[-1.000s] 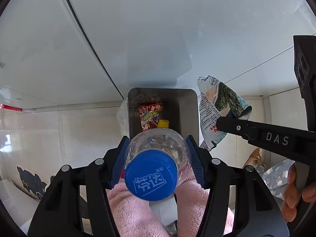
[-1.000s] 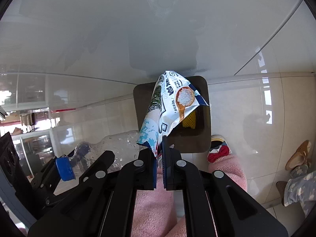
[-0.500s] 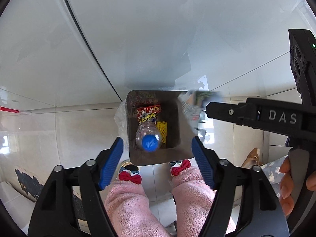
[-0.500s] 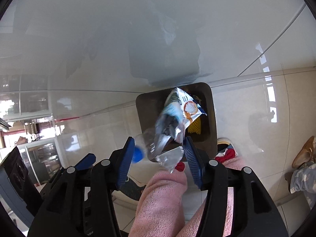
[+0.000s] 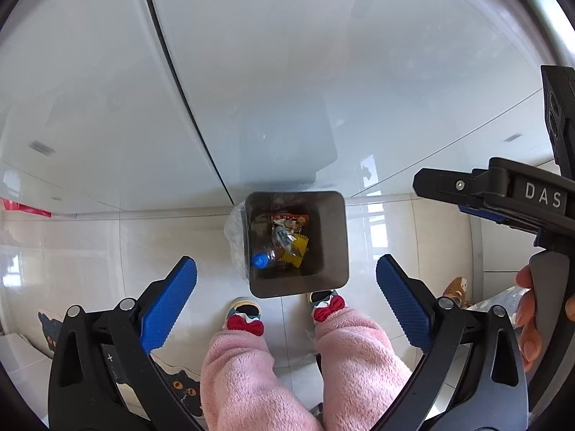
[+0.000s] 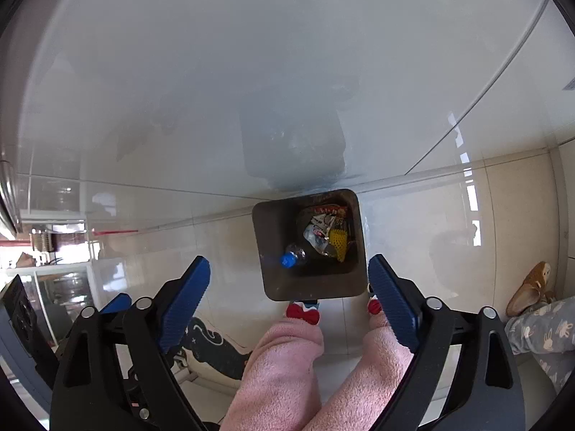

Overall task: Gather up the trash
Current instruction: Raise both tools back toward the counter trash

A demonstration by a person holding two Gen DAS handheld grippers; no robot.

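Now both sets of tongs hang released over the floor, each with its blue pads spread wide and nothing between them. The left tongs [image 5: 285,300] frame a dark square bin [image 5: 336,240] that stands on the pale tiled floor [image 5: 107,251] ahead of and below the pads, against the foot of a glossy white cabinet front [image 5: 251,72]. Inside the bin lies the trash: a clear plastic bottle [image 5: 267,255] with its blue cap toward the left pad, a crumpled snack wrapper [image 5: 285,230] beyond it, and a yellow mesh piece [image 5: 296,253] (foam fruit netting, by the look of it) just to the right of the bottle. The right tongs [image 6: 287,296] look down on the same bin [image 6: 269,251], which sits between and just beyond their pads, nearer the right one. The person's pink fleece legs [image 5: 251,370] and bow-topped slippers [image 5: 248,318] stand below the bin, between the pads.
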